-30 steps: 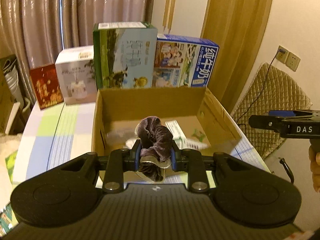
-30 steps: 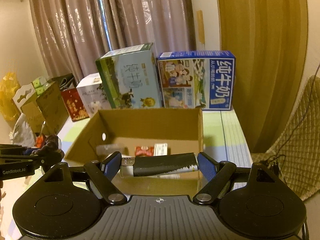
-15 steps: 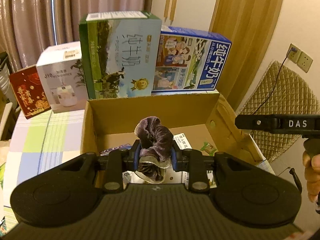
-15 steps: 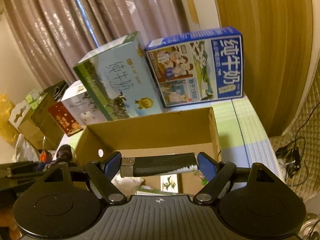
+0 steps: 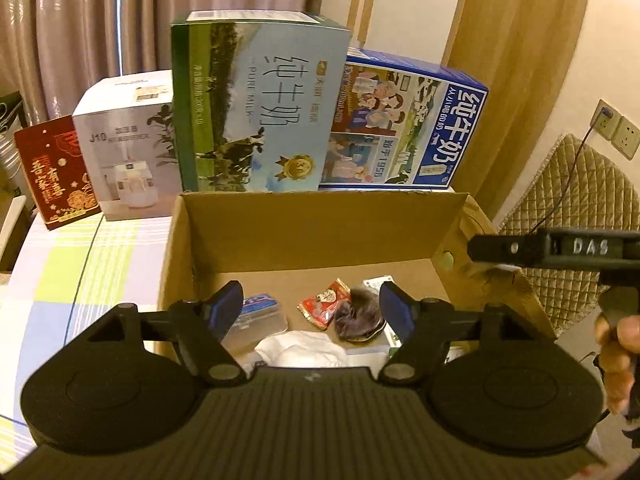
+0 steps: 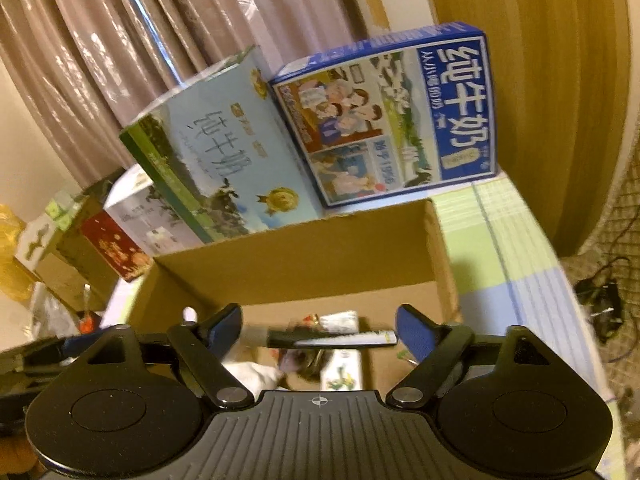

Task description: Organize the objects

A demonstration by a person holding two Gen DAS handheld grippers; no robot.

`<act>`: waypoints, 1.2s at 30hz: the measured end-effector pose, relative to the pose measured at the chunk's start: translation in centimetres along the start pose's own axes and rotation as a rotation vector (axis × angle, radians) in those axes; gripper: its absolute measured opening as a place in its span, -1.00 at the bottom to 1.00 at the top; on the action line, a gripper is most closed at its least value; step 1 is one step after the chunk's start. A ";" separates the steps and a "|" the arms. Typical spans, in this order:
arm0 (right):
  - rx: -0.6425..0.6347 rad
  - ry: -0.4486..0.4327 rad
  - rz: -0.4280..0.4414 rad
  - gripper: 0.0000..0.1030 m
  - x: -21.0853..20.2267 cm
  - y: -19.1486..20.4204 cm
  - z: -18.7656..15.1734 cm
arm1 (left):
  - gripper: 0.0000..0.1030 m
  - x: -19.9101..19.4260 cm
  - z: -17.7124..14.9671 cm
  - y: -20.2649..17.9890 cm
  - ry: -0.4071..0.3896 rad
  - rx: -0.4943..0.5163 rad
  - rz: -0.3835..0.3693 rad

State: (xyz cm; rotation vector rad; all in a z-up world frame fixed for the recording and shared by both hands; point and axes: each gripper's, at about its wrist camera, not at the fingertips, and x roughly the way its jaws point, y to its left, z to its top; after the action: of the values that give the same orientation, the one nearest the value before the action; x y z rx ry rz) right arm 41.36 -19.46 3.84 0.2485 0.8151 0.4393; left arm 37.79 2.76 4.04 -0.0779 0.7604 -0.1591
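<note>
An open cardboard box (image 5: 320, 232) stands on the checked tablecloth. My left gripper (image 5: 312, 310) hovers over its near side, open and holding nothing. A purple scrunchie (image 5: 358, 316) lies on the box floor beside a red snack packet (image 5: 324, 306), a clear container (image 5: 260, 316) and a white cloth (image 5: 304, 350). My right gripper (image 6: 319, 320) is tilted down over the same box (image 6: 300, 264). A black tube (image 6: 332, 338), blurred, spans end to end between its fingers. That gripper (image 5: 480, 248) also shows side-on above the box's right wall, held by a hand (image 5: 616, 344).
Behind the box stand a green milk carton (image 5: 260, 112), a blue milk carton (image 5: 404, 132), a white appliance box (image 5: 128, 144) and a red gift box (image 5: 56, 176). A quilted chair (image 5: 580, 184) sits to the right by the wall. Checked tablecloth (image 5: 80, 264) lies left of the box.
My left gripper opened and the scrunchie dropped into the box. Both grippers moved forward over the box; the right one pitched down, and its tube now looks thinner.
</note>
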 end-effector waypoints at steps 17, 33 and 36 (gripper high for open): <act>-0.054 -0.033 -0.047 0.96 -9.3 0.9 -4.3 | 0.98 -8.5 -4.9 -0.3 -0.068 -0.049 0.062; -0.125 -0.049 -0.135 0.96 -21.5 5.0 -14.2 | 0.98 -20.9 -12.6 -3.6 -0.061 -0.092 0.131; -0.145 -0.055 -0.142 0.96 -23.0 5.8 -15.8 | 0.98 -22.9 -14.0 -4.7 -0.065 -0.077 0.159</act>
State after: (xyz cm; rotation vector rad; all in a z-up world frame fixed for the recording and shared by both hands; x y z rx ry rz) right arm 14.11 -24.38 10.39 0.0677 0.7381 0.3548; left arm 11.20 1.84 10.07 -0.0952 0.7050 0.0245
